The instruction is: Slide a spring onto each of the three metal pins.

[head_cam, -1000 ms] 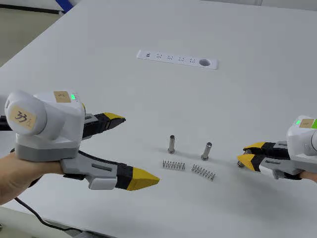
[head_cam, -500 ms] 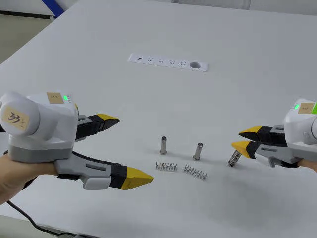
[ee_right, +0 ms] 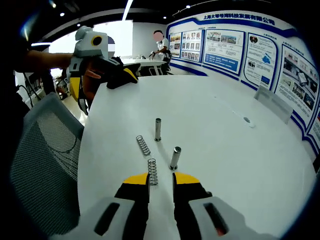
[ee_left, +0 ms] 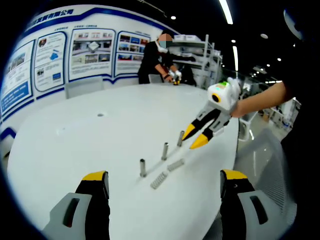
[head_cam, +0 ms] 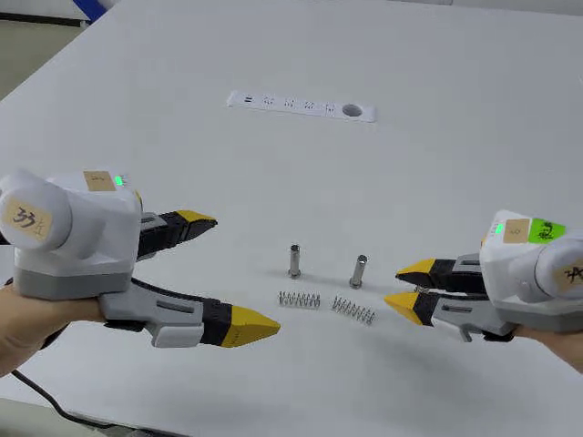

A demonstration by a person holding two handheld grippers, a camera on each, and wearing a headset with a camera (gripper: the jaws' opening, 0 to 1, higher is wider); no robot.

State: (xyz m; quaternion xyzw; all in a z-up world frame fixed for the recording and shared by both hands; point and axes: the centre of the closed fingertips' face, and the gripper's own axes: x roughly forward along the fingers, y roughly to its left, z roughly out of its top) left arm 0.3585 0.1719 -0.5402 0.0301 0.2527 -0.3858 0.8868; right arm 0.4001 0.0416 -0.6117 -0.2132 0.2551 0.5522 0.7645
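As seen from the head view, noted white table (head_cam: 455, 164) with power strip (head_cam: 301, 105) lying far back.

Left gripper (head_cam: 228, 270) at lower left of that view, held in the left hand (head_cam: 32, 319). Jaws spread wide, nothing between them.

Right gripper (head_cam: 407, 286) at lower right, tips pointing toward the parts. Jaws a narrow gap apart, gripping nothing. Checked against right gripper view: bare table between the yellow tips.

Between the two grippers, near the table's front:
- First pin (head_cam: 294, 260) and second pin (head_cam: 359, 271), both upright, apart from each other, both bare.
- First spring (head_cam: 299, 299) flat on the table just in front of first pin, not touching it.
- Second spring (head_cam: 352, 310) flat just in front of second pin, near the right gripper's lower tip, no contact visible.

From left gripper view, third pin (ee_left: 180, 138) standing in line with the other two, just beside the right gripper's tips. Too small to judge as bare or spring-fitted.

From right gripper view, second spring nearly at one yellow tip, second pin just ahead of the gap.

Also logged: mesh chair back (ee_right: 45, 150) beside the table edge, wall posters (ee_right: 235, 42), a person (ee_left: 155, 55) standing at the table's far end.
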